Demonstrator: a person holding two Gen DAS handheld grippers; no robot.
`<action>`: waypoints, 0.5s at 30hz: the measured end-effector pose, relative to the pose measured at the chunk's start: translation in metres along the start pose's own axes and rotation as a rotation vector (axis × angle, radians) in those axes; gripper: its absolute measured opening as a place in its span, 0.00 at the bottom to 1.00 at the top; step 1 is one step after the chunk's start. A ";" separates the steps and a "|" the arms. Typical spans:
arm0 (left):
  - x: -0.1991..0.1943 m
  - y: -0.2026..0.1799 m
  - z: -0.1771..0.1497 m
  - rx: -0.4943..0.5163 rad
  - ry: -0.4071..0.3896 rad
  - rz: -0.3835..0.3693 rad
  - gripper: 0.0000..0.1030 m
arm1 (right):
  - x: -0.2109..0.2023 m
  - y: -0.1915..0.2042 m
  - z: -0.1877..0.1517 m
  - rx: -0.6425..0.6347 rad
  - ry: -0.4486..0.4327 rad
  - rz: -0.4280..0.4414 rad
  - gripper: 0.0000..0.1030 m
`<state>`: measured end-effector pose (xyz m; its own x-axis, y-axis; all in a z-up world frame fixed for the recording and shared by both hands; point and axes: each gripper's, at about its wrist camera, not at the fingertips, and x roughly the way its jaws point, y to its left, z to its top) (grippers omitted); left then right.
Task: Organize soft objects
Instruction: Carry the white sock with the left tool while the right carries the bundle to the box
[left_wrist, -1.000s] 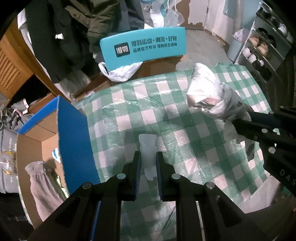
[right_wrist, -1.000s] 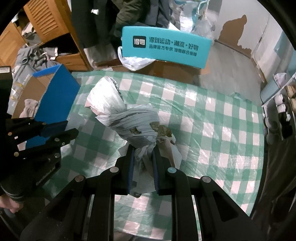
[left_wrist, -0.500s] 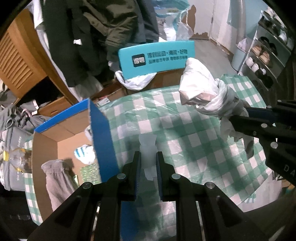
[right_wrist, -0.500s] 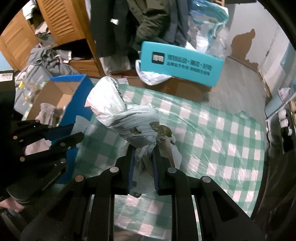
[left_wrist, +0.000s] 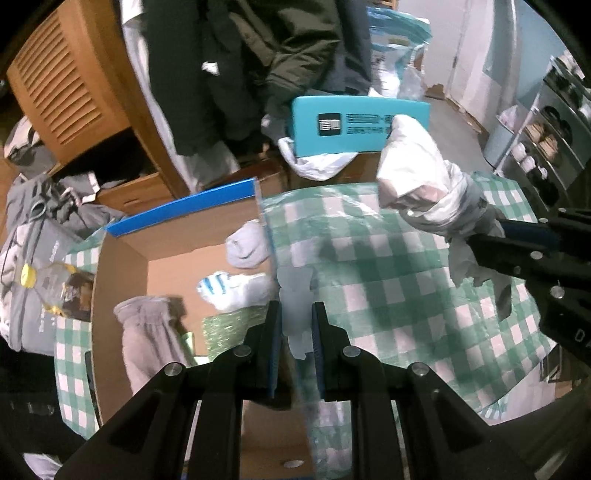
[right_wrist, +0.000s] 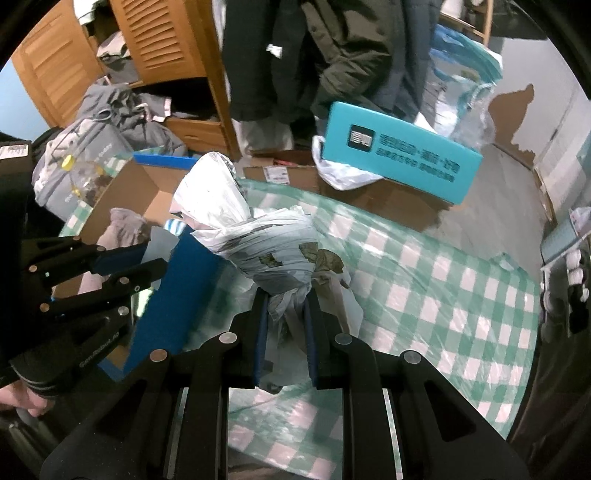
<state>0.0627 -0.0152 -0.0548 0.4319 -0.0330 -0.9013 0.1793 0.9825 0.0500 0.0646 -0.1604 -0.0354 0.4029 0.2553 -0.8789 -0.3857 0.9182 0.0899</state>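
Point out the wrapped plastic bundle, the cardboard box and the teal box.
wrapped plastic bundle (right_wrist: 269, 243), right wrist view, its wrapped middle.
cardboard box (left_wrist: 173, 243), left wrist view, inner back wall.
teal box (right_wrist: 399, 155), right wrist view, printed face.

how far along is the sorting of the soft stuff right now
Partly done. A grey sock, a striped sock and another pale piece already lie in the cardboard box. The right gripper holds the tied plastic bundle aloft, and the left gripper pinches a translucent piece; both remain to be boxed.
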 end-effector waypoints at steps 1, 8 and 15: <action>0.000 0.005 -0.001 -0.009 0.001 0.003 0.15 | 0.000 0.003 0.002 -0.005 0.000 0.002 0.16; 0.001 0.040 -0.011 -0.064 0.004 0.035 0.15 | 0.008 0.034 0.019 -0.048 0.002 0.022 0.16; 0.000 0.071 -0.021 -0.104 0.005 0.068 0.15 | 0.020 0.065 0.034 -0.090 0.019 0.046 0.16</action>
<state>0.0568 0.0583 -0.0609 0.4359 0.0345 -0.8993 0.0572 0.9962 0.0660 0.0756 -0.0856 -0.0315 0.3681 0.2898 -0.8835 -0.4764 0.8748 0.0884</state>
